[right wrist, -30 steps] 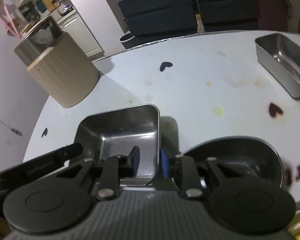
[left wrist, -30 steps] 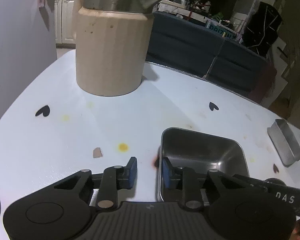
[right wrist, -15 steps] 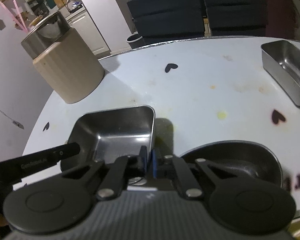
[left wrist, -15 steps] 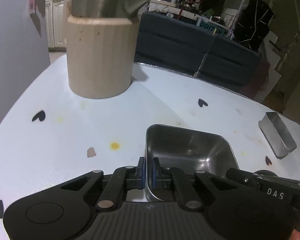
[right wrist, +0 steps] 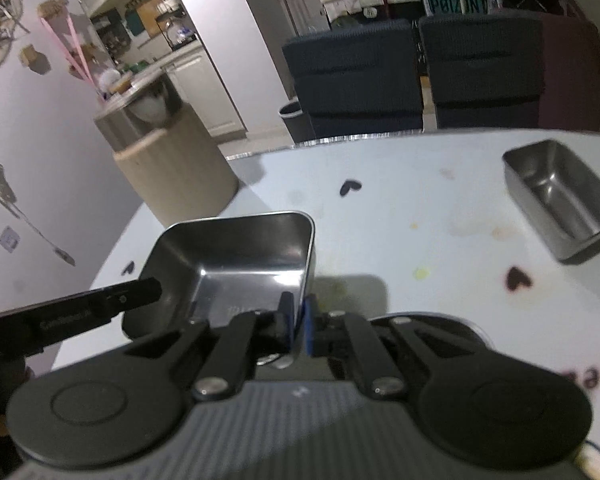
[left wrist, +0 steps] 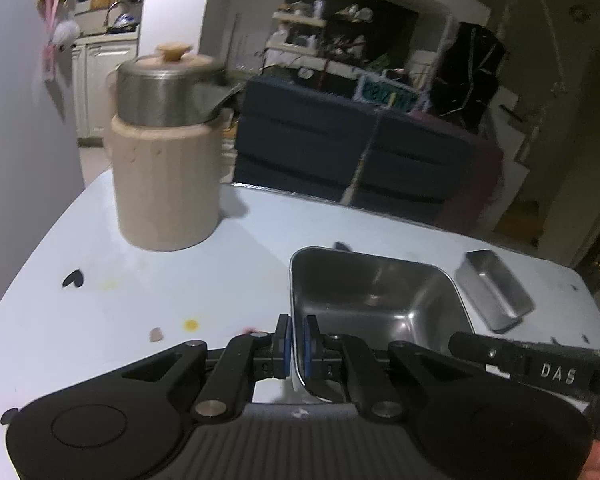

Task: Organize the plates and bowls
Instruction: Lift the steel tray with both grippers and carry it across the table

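The left gripper (left wrist: 295, 344) is clenched on the left wall of the square steel bowl (left wrist: 374, 304), and the right gripper (right wrist: 299, 326) is clenched on the opposite wall of the same bowl, so the bowl sits between the two tools above the white table (left wrist: 180, 276). A smaller steel tray (right wrist: 560, 200) stands on the table well apart to the right. A beige canister (left wrist: 164, 184) with a metal pot in it stands at the far left, and a dark round bowl (right wrist: 432, 322) lies just under the right gripper.
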`<state>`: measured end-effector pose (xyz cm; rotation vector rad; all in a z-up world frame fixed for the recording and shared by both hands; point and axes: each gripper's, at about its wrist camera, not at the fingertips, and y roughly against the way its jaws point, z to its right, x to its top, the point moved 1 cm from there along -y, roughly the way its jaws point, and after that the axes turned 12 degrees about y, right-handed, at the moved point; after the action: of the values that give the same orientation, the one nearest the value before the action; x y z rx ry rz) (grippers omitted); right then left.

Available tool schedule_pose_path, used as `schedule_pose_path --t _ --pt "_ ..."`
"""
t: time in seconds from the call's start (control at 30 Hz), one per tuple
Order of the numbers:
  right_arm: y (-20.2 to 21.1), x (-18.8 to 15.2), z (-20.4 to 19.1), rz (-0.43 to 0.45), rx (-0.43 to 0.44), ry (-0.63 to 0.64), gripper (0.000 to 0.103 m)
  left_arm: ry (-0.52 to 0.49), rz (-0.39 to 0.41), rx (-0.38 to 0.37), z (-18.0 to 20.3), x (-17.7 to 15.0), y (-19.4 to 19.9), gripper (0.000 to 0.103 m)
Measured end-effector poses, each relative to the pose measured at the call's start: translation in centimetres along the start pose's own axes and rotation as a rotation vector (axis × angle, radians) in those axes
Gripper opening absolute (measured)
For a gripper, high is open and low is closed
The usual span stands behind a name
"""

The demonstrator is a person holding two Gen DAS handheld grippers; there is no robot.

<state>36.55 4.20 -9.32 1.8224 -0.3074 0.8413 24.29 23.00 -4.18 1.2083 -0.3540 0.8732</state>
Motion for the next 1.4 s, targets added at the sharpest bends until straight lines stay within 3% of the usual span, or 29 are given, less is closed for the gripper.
schedule_pose_path --t 0.3,0.6,0.9,1.4 --pt "7.6 -0.1 2.8 0.062 0.004 0.025 0.007 -0.063 0.02 -0.101 5.8 -2.2 4.0 0.006" --pt "14.8 -3.4 7.5 0.092 -0.013 0.026 0.008 -0.16 -0.035 -0.182 12.3 -6.7 5.6 0.007" --pt "18.2 -7.8 13.7 0.102 -0.03 -0.1 0.008 -0.197 -0.131 -0.249 18.0 -10.6 3.5 0.008" --pt "22.3 -12.8 21.2 0.081 -0.172 -0.245 0.008 -0.32 -0.289 -0.301 27.4 -16.4 -2.3 0.009"
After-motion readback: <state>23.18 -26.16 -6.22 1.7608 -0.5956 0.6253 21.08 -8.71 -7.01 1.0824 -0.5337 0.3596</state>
